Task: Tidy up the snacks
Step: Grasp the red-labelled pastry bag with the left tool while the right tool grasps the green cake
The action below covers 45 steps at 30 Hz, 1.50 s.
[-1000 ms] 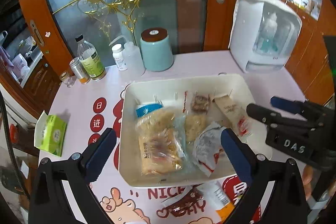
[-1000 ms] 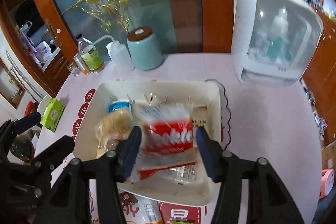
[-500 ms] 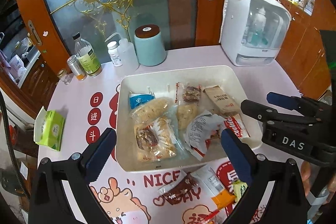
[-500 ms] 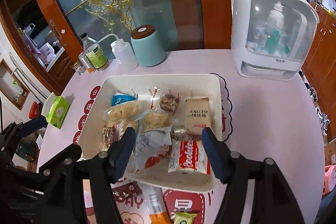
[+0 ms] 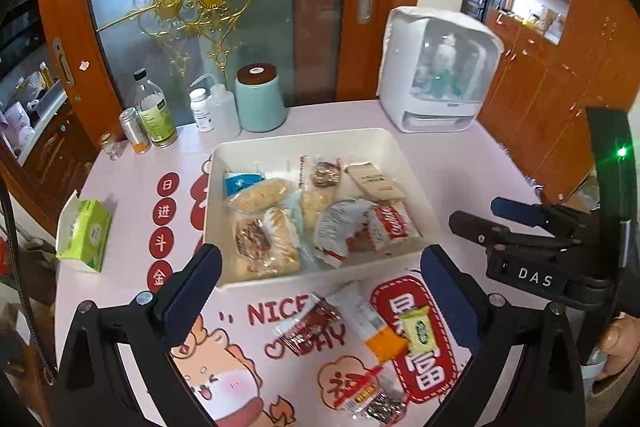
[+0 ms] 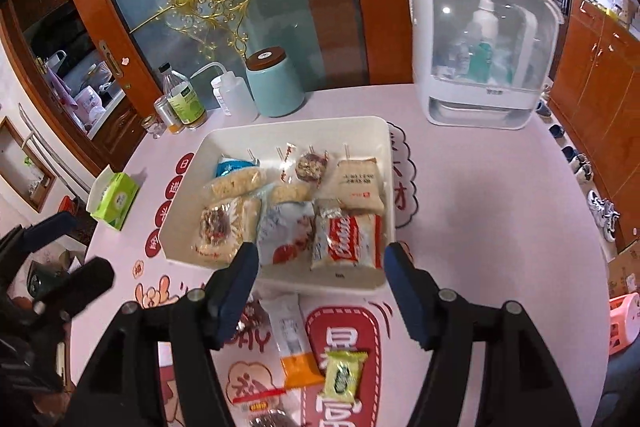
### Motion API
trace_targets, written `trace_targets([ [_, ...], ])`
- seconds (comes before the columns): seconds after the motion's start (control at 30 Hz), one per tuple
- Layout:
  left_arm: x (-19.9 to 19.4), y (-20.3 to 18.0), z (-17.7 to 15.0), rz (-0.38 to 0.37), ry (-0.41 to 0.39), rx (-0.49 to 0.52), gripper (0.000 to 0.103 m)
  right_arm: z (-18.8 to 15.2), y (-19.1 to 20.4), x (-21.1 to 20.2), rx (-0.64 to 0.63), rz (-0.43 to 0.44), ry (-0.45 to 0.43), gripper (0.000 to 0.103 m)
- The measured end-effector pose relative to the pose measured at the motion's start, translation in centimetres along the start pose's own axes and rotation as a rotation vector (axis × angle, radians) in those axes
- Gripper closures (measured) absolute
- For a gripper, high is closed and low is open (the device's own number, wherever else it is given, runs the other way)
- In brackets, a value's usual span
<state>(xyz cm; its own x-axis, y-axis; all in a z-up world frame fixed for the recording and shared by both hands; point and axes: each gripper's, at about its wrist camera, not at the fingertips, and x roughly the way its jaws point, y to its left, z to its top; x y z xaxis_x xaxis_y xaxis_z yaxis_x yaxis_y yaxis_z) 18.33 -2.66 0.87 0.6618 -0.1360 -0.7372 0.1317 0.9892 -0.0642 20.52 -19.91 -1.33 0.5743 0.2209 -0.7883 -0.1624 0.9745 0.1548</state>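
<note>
A white tray (image 5: 308, 137) (image 6: 296, 125) in the middle of the pink table holds several wrapped snacks. One of them, a red cookie packet (image 5: 390, 223) (image 6: 348, 241), lies at the tray's near right. My left gripper (image 5: 320, 259) (image 6: 86, 245) hangs open over the tray's near edge with nothing between its fingers. My right gripper (image 6: 322, 255) (image 5: 476, 211) is open too and holds nothing. Loose on the table in front of the tray are a dark red packet (image 5: 306, 325), a white and orange packet (image 5: 370, 327) (image 6: 294, 347) and a small green packet (image 5: 418, 331) (image 6: 344, 373).
Behind the tray stand a teal canister (image 5: 260, 99), bottles (image 5: 154, 111) and a white appliance (image 5: 438, 71). A green tissue box (image 5: 84, 231) sits near the table's left edge. Another red and yellow packet (image 5: 360, 393) lies at the near edge. A hand (image 5: 618, 343) grips the right tool.
The right gripper let go of the red cookie packet, which now lies in the tray. Both grippers drew back from the tray, bringing the loose snacks in front into view.
</note>
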Motion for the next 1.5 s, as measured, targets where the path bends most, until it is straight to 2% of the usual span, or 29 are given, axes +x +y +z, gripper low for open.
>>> trace_targets([
  [0.13, -1.0, -0.3, -1.9, -0.026, -0.016, -0.02, 0.004, -2.1, 0.0, -1.2, -0.02, -0.024, -0.001, 0.037],
  [0.27, -0.6, -0.7, -4.7, -0.012, -0.006, -0.063, 0.004, -4.9, -0.3, -1.1, -0.026, -0.054, 0.038, 0.037],
  [0.43, 3.3, -1.1, -10.0, -0.018, 0.124, -0.166, 0.004, -8.7, -1.2, 0.4, -0.007, -0.072, 0.103, 0.037],
  [0.6, 8.1, -2.2, -15.8, 0.008, 0.271, -0.248, 0.004, -12.3, -2.7, 3.0, 0.048, -0.079, 0.192, 0.037],
  [0.83, 12.7, -4.0, -21.4, -0.002, 0.452, -0.363, 0.006, -15.4, -4.6, 5.0, 0.116, -0.08, 0.252, 0.037],
  [0.93, 13.5, -4.5, -22.8, 0.015, 0.489, -0.379, 0.007, -16.1, -5.0, 5.6, 0.123, -0.077, 0.27, 0.037],
  [1.07, 13.4, -5.4, -23.4, 0.038, 0.48, -0.358, 0.008, -16.7, -5.0, 6.6, 0.123, -0.064, 0.292, 0.037],
  [1.13, 13.3, -5.8, -23.5, 0.054, 0.477, -0.335, 0.014, -16.9, -4.7, 7.1, 0.118, -0.055, 0.301, 0.037],
  [1.3, 12.7, -6.0, -23.5, 0.096, 0.438, -0.277, 0.054, -16.5, -3.7, 8.3, 0.099, -0.035, 0.315, 0.037],
  [1.47, 12.5, -4.3, -23.7, 0.09, 0.418, -0.317, 0.082, -16.0, -2.5, 10.1, 0.068, -0.024, 0.329, 0.037],
  [1.5, 12.4, -3.8, -23.7, 0.079, 0.418, -0.328, 0.083, -15.9, -2.2, 10.4, 0.061, -0.027, 0.333, 0.037],
])
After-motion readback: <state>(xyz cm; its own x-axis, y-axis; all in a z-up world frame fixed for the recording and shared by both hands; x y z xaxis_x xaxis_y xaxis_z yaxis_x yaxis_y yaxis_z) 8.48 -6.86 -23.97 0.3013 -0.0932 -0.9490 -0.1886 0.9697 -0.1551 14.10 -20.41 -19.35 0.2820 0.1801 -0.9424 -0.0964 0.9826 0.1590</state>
